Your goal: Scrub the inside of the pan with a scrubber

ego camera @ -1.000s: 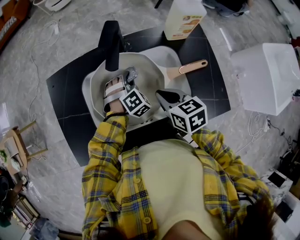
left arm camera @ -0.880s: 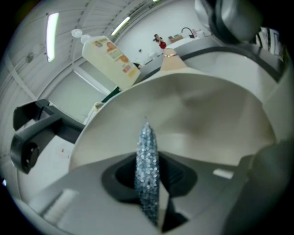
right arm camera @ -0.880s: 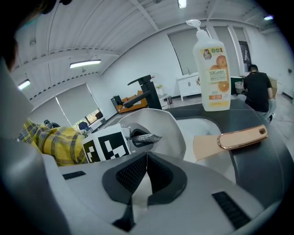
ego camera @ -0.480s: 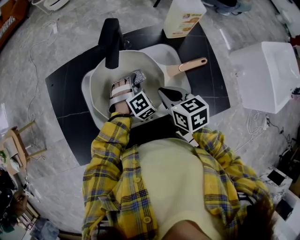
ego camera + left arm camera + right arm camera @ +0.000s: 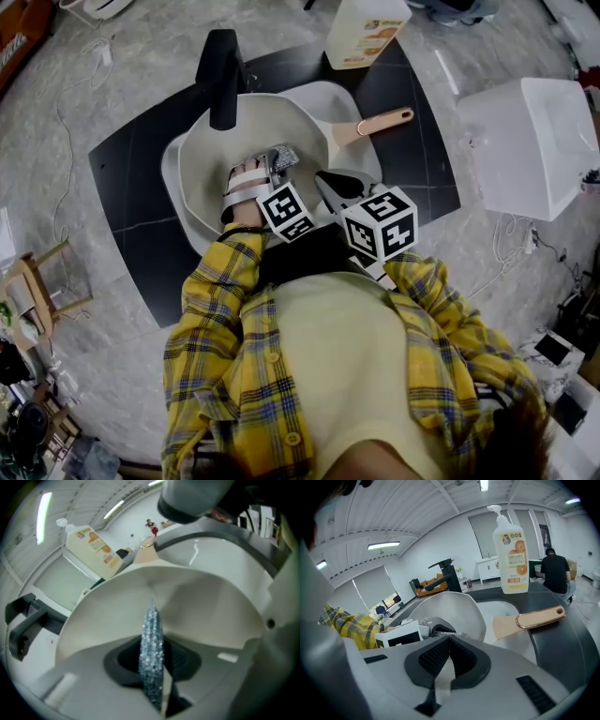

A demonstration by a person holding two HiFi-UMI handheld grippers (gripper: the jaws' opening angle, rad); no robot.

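A cream pan (image 5: 211,159) lies in the white sink (image 5: 339,101), its tan handle (image 5: 377,125) pointing right. My left gripper (image 5: 274,166) reaches into the pan and is shut on a silvery glitter scrubber (image 5: 284,157), which rests against the pan's inner wall on the handle side. In the left gripper view the scrubber (image 5: 152,651) stands edge-on between the jaws, with the pan's inside (image 5: 187,597) behind it. My right gripper (image 5: 325,180) is shut on the pan's near rim; a cream sliver of rim (image 5: 443,679) shows between its pads, with the pan bowl (image 5: 457,609) beyond.
A black faucet (image 5: 222,75) overhangs the pan's far side. A soap bottle (image 5: 366,33) stands behind the sink on the dark counter (image 5: 131,178). A white box (image 5: 534,150) sits at the right. A person in black (image 5: 557,576) crouches far off.
My left gripper has slid the scrubber a little rightward across the pan, toward the handle side. The right gripper has kept its place on the rim.
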